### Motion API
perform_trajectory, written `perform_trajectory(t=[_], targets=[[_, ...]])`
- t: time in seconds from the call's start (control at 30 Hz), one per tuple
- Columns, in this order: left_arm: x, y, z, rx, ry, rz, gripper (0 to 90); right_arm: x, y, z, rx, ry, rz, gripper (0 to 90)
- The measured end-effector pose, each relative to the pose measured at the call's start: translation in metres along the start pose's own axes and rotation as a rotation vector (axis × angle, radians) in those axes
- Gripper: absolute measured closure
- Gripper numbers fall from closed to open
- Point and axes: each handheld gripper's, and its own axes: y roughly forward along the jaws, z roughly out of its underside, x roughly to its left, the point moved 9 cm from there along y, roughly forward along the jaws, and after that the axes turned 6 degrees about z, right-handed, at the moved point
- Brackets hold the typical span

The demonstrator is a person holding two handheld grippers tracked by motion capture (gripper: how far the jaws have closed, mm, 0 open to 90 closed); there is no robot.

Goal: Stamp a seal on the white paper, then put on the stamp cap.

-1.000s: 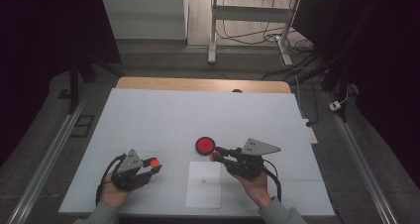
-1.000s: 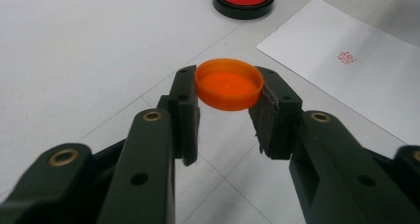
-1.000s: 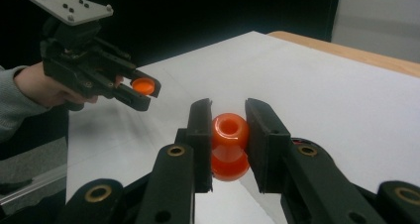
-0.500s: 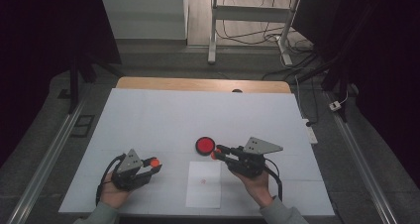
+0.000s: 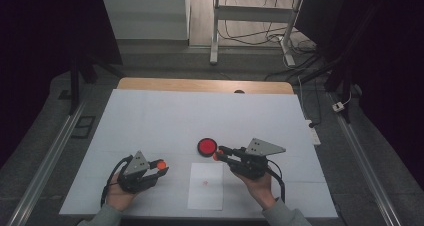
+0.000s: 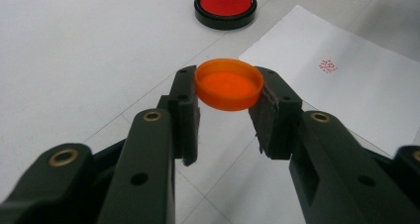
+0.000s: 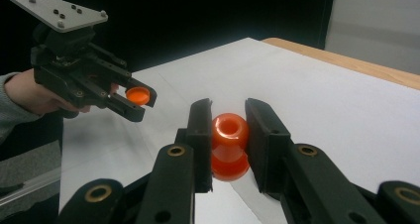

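Left gripper (image 6: 228,112): jaws clamped on the orange cap (image 6: 229,84), held above the table (image 5: 150,121).
Right gripper (image 7: 229,130): jaws clamped on the orange stamp (image 7: 230,145), which seems lifted off the sheet.
Paper sheet (image 5: 206,186): lies between the hands and bears one small red mark (image 6: 327,65), so a stamping looks done.
Ink pad (image 5: 207,146): open, just beyond the paper, near the right jaws.
Left to do: probably recapping the stamp; cap and stamp are well apart.

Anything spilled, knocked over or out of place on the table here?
Nothing stands out. The ink pad sits open beside the stamped paper; the left gripper holds the orange cap, the right gripper the orange stamp.
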Motion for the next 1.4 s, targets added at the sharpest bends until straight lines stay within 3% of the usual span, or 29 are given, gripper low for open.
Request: perform_trajectory(t=[0.5,1.4], targets=[[-0.015,0.010,-0.012,-0.003,0.038,0.039,64.5,0.005,0.003,0.003,0.014,-0.010,-0.010,72.4],[-0.039,0.035,-0.041,0.008,0.102,0.102,64.4,0.006,0.000,-0.004,-0.013,-0.008,-0.012,72.4]])
